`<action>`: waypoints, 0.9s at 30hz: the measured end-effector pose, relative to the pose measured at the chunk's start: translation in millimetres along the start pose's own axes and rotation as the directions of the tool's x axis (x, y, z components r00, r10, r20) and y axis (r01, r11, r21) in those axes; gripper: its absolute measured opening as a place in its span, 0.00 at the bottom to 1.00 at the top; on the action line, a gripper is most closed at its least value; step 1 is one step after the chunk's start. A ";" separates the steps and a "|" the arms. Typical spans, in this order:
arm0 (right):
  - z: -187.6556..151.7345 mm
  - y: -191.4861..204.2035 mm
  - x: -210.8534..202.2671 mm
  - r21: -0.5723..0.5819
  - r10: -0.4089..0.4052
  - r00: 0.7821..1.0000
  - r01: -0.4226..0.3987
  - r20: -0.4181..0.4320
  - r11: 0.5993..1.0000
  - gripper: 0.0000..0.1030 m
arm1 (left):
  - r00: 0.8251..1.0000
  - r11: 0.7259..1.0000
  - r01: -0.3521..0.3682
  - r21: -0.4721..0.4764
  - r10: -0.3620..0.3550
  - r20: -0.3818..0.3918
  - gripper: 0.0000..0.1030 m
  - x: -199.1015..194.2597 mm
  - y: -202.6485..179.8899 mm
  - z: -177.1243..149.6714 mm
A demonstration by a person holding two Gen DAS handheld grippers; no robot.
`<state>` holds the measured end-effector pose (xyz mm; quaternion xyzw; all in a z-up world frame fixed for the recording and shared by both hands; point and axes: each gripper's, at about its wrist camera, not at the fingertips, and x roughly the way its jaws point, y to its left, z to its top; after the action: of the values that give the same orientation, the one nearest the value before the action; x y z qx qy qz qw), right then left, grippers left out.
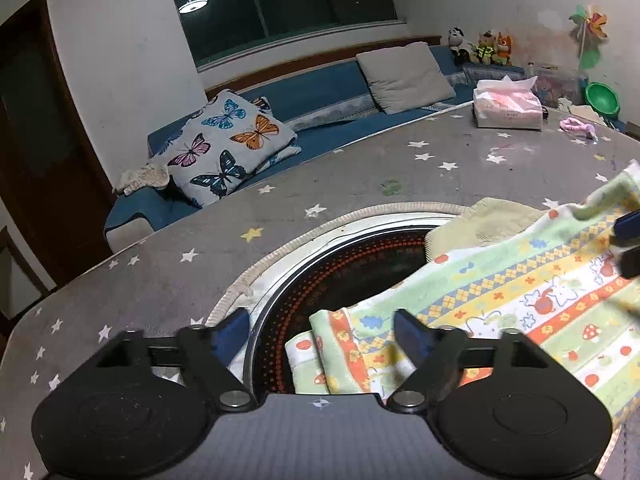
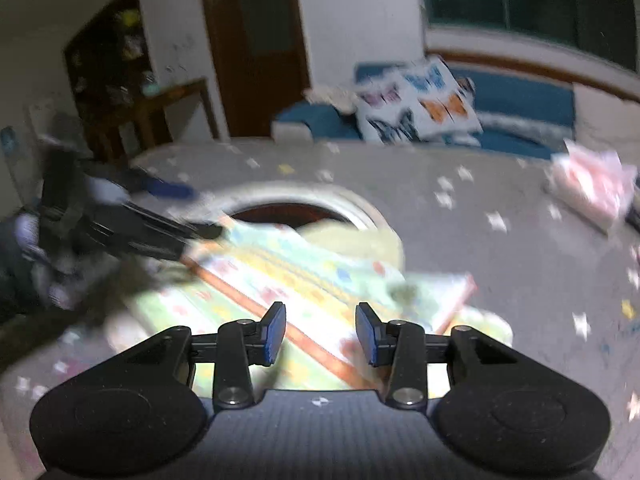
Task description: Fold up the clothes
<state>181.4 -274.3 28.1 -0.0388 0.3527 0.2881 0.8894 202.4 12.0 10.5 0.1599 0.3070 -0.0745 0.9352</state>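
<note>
Here both grippers, left gripper (image 1: 320, 336) and right gripper (image 2: 320, 334), hover seemingly spread-jawed over the towel (image 1: 500, 292).

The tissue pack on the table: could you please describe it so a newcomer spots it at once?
Start at the grey star-print table and look to its far edge by the blue sofa. The tissue pack is white and pink, boxy and plastic-wrapped, unlike the flat striped cloth.

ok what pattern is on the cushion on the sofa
Colourful butterflies on a white ground: blue, orange, pink and dark ones. The butterfly cushion shows best in the left wrist view.
</note>
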 end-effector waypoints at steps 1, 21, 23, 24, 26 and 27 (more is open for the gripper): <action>-2.5 -8.3 4.6 0.026 -0.019 1.000 0.019 -0.012 0.999 0.37 | 1.000 1.000 -0.005 0.001 0.005 -0.002 0.91 0.9 -0.4 -0.5; 22.9 -22.6 63.3 0.064 -0.058 0.998 0.059 -0.013 0.996 0.40 | 0.998 1.000 0.007 -0.023 -0.008 -0.056 1.00 47.0 -30.3 29.3; 25.7 -22.8 66.3 0.053 -0.073 0.997 0.074 -0.021 0.996 0.40 | 0.998 0.999 0.018 -0.030 -0.020 -0.062 1.00 51.3 -30.8 30.3; 26.9 -22.2 67.1 0.044 -0.079 0.997 0.080 -0.024 0.996 0.40 | 0.998 0.999 0.023 -0.033 -0.025 -0.065 1.00 53.2 -31.1 30.7; 28.8 -19.3 66.0 0.025 -0.092 0.996 0.092 -0.024 0.995 0.40 | 0.997 0.999 0.017 -0.035 -0.020 -0.070 1.00 51.9 -30.8 30.8; 29.6 -16.7 63.8 0.015 -0.100 0.995 0.100 -0.021 0.995 0.40 | 0.997 0.999 0.015 -0.035 -0.018 -0.069 1.00 50.1 -30.2 30.4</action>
<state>245.7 -249.2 6.6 -0.0520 0.3618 0.2399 0.8994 252.1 -28.9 -4.0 0.1435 0.3418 -0.0712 0.9260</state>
